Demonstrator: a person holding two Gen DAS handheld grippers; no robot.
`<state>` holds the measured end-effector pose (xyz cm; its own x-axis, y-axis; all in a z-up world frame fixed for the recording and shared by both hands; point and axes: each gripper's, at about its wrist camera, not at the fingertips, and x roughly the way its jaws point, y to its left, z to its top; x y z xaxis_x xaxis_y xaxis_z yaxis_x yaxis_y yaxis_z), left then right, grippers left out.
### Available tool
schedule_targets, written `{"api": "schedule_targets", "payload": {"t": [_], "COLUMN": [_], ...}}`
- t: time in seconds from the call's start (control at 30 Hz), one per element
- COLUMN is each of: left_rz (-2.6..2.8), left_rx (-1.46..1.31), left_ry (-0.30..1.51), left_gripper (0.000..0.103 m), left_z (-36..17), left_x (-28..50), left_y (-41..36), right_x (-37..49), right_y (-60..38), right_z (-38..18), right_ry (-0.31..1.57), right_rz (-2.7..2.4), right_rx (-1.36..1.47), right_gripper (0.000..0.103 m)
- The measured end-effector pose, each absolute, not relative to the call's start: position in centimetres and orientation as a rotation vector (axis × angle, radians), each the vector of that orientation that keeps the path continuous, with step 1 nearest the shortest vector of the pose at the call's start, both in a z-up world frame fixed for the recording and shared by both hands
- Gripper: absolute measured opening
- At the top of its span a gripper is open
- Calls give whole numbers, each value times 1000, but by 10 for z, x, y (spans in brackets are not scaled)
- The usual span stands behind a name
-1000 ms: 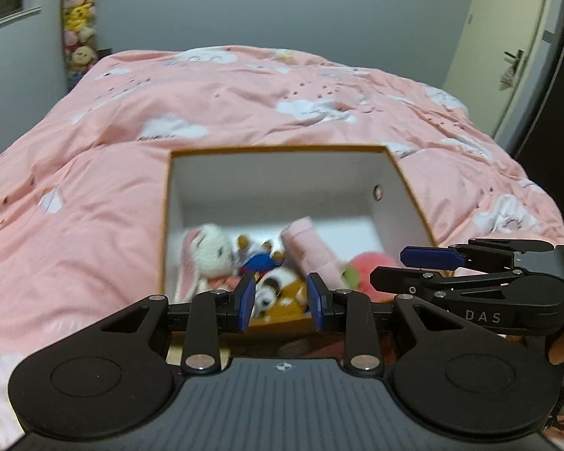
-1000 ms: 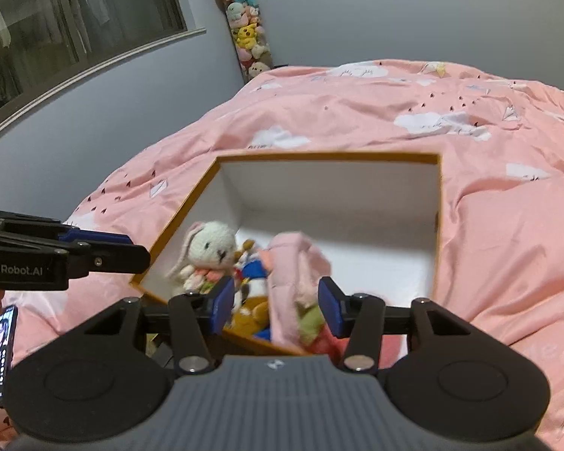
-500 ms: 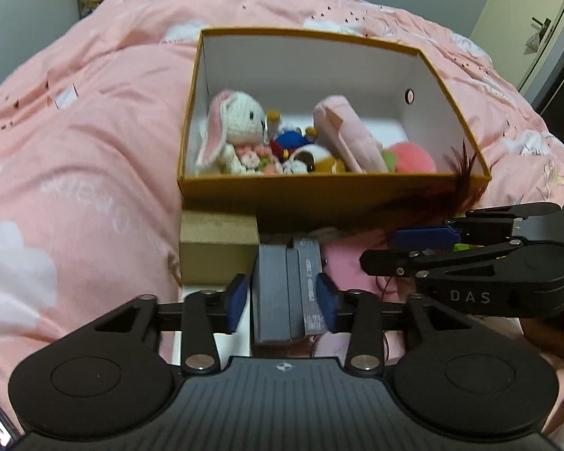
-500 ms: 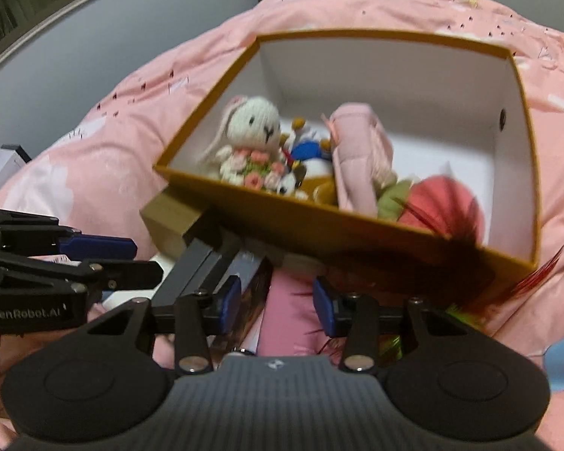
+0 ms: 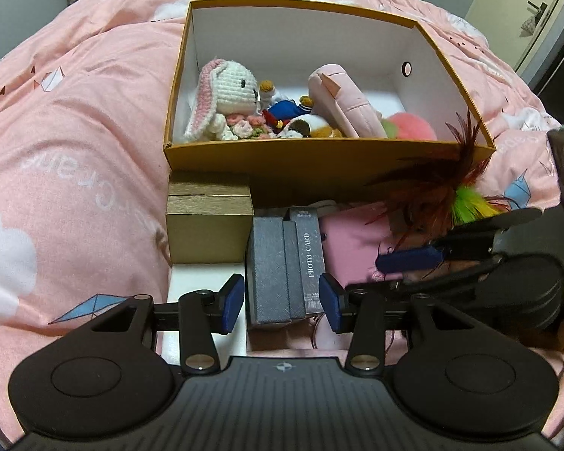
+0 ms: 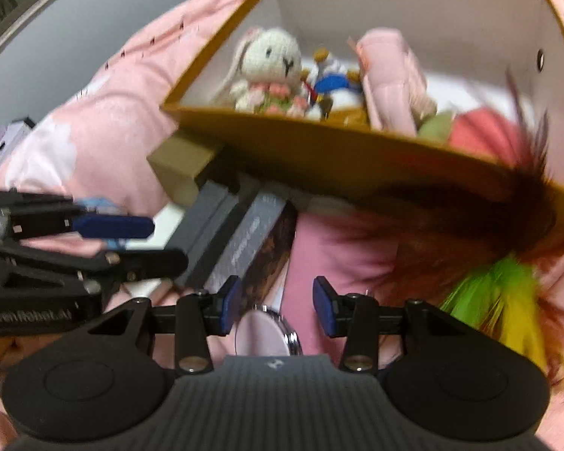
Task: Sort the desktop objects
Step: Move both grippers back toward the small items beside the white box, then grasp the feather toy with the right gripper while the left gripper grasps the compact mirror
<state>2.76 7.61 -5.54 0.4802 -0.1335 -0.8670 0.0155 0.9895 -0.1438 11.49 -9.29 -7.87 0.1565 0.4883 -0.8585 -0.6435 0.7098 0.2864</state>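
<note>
A stack of grey photo card boxes [image 5: 278, 263] lies in front of the mustard storage box [image 5: 282, 165]. My left gripper [image 5: 282, 302] straddles the stack; its jaws are opening and the pads stand just clear of the sides. My right gripper [image 6: 277, 304] is open above a round pink disc with a metal rim [image 6: 263, 334] and a pink flat item [image 6: 319, 248], pressing on nothing. Each gripper also shows side-on in the other's view: the right gripper [image 5: 425, 248] and the left gripper [image 6: 150, 242]. A brown, green and yellow feather toy [image 5: 443, 191] lies at the right.
Inside the storage box sit a crochet bunny [image 5: 233, 86], a small sailor doll [image 5: 285, 109], a pink pouch [image 5: 342, 101] and a red plush ball [image 5: 413, 127]. A gold box [image 5: 206, 225] stands left of the grey stack. A pink quilt [image 5: 75, 150] surrounds everything.
Both grippers have sunk and tipped down, bringing the small boxes before the storage box into view. The left jaws have widened around the grey stack. The right jaws have narrowed a little.
</note>
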Motion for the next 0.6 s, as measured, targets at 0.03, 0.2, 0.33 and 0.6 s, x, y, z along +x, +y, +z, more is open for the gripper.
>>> {"api": "schedule_targets", "payload": {"t": [0.03,0.2,0.33,0.6], "left_rz": [-91,-94,-96,-222], "left_rx": [-120,-114,-110,-54], "left_ry": [1066,1068,1074,1038], "left_gripper": [51,51,51,51], "left_z": [-55,-54,-56,-46], "left_x": [27,27,27,21], "left_y": [76,76,74,57], "right_x": [114,109,107,102], "right_y": [-92,-91,-93,-116], "right_z": [-81,-90,-96,-81], "right_ry": [1169,1199,1226,1181], "right_rz": [812,789,772,733], "right_rx": [-168,-211,-221,-212], "right_gripper": [44,42,40,38]}}
